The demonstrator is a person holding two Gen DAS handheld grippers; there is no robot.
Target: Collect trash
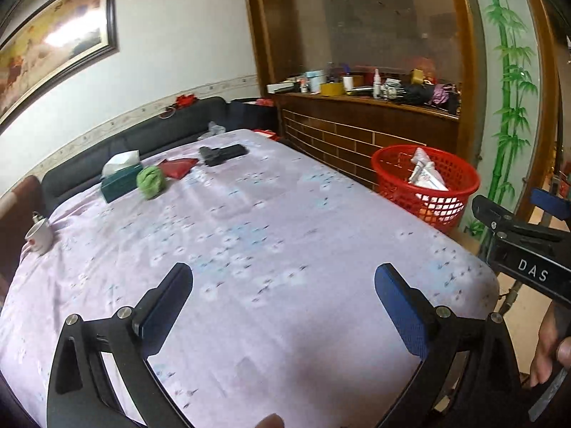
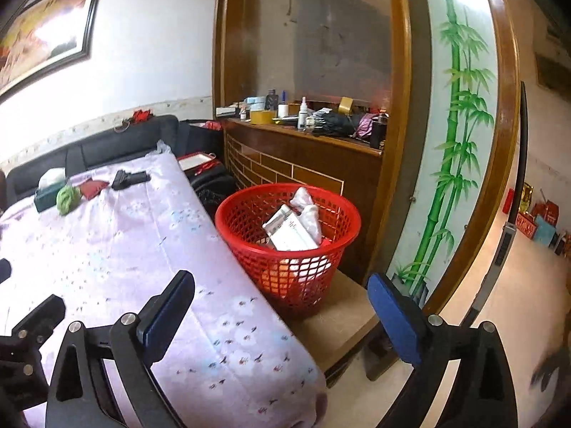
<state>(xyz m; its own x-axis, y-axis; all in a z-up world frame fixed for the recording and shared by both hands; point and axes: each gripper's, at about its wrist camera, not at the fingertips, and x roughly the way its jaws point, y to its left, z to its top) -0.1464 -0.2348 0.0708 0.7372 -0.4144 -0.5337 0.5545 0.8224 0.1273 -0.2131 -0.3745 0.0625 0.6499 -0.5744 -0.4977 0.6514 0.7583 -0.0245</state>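
Observation:
A red mesh basket (image 1: 424, 185) (image 2: 285, 246) stands on a low wooden step beside the table and holds white paper and wrappers (image 2: 296, 228). My left gripper (image 1: 283, 296) hovers open over the near part of the lilac flowered tablecloth (image 1: 249, 249), nothing between its fingers. My right gripper (image 2: 280, 303) is open too, over the table's right edge with the basket just ahead of it; it also shows at the right in the left wrist view (image 1: 521, 235). A crumpled green wad (image 1: 150, 182) (image 2: 67, 198) lies at the table's far end.
Far on the table sit a green tissue box (image 1: 119, 176), a red pouch (image 1: 177, 168), a black device (image 1: 223, 154) and, at the left edge, a white mug (image 1: 39, 237). A dark sofa (image 1: 142, 135) runs behind. A cluttered wooden shelf (image 2: 307, 125) and bamboo panel (image 2: 456, 142) stand right.

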